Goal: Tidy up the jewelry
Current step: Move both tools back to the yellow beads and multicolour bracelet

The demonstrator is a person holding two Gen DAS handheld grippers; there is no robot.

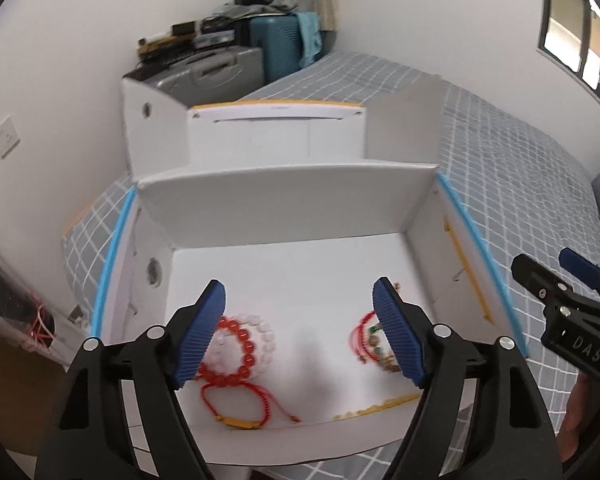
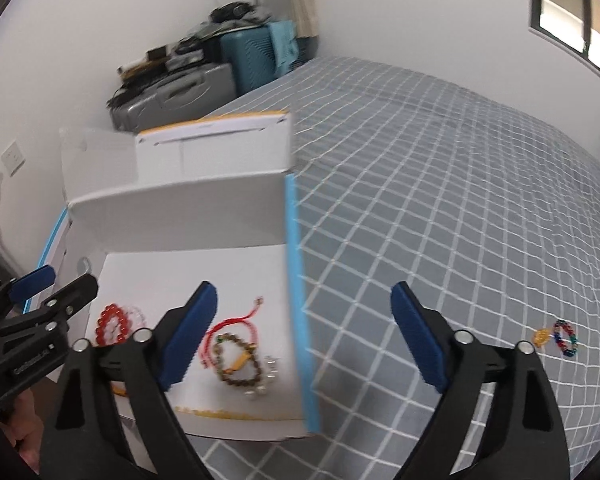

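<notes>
An open white cardboard box [image 1: 288,204] with blue tape edges lies on the bed. Inside it lie a red bead bracelet [image 1: 242,350] over a white bead bracelet [image 1: 266,338], a red cord bracelet with a gold bar [image 1: 236,412], and a brown bead bracelet [image 2: 240,364] among red cords. My left gripper [image 1: 300,336] hangs open above the box floor, nothing between its fingers. My right gripper [image 2: 314,340] is open over the box's right blue edge [image 2: 298,300], empty. A multicoloured bead bracelet [image 2: 565,338] with a yellow charm lies on the bedspread to the right.
The box's lid flaps [image 1: 276,136] stand up at the back. The grey checked bedspread [image 2: 440,200] stretches right. Suitcases and clutter [image 1: 228,60] stand by the wall behind. The right gripper's body [image 1: 572,316] shows at the left view's right edge.
</notes>
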